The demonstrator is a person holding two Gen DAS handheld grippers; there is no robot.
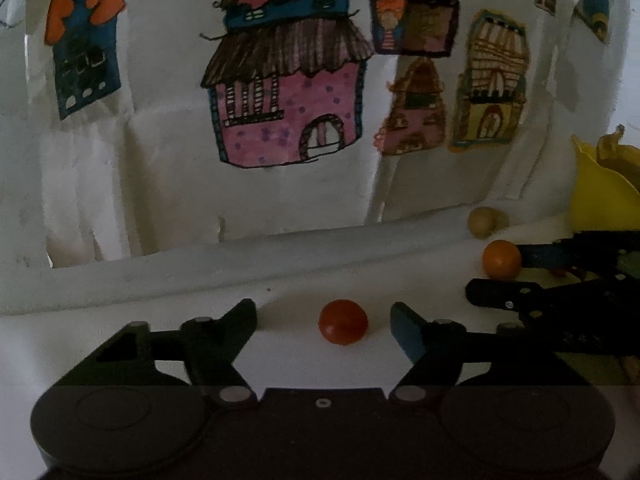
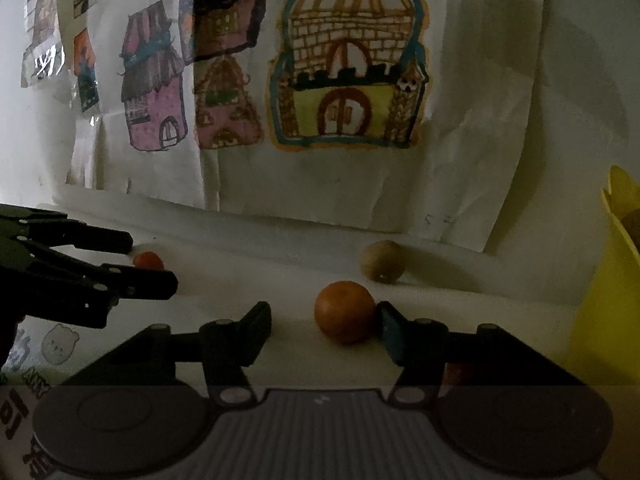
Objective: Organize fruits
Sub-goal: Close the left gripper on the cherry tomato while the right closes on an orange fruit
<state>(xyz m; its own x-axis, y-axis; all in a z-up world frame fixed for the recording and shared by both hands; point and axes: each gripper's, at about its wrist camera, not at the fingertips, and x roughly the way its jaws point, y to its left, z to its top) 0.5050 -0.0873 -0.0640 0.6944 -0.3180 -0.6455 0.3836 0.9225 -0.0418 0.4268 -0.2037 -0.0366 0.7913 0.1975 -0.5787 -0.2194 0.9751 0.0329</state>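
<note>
A small red fruit (image 1: 343, 322) lies on the white tabletop (image 1: 280, 360) between the fingers of my left gripper (image 1: 324, 316), with a gap on each side, so the jaws are open around it. In the right wrist view the same red fruit (image 2: 148, 261) shows between the left gripper's (image 2: 152, 262) fingers. An orange (image 2: 345, 312) sits between the fingers of my right gripper (image 2: 323, 316). The right pad (image 2: 390, 332) touches it and the left finger stands apart. The left wrist view also shows the orange (image 1: 501, 259) at the right gripper's (image 1: 496, 272) tips.
A beige round fruit (image 2: 382, 261) rests just behind the orange, near the wall. A yellow container (image 2: 604, 300) stands at the right edge. Paper with house drawings (image 2: 344, 80) hangs on the wall close behind. A printed sheet (image 2: 56, 344) lies at the left front.
</note>
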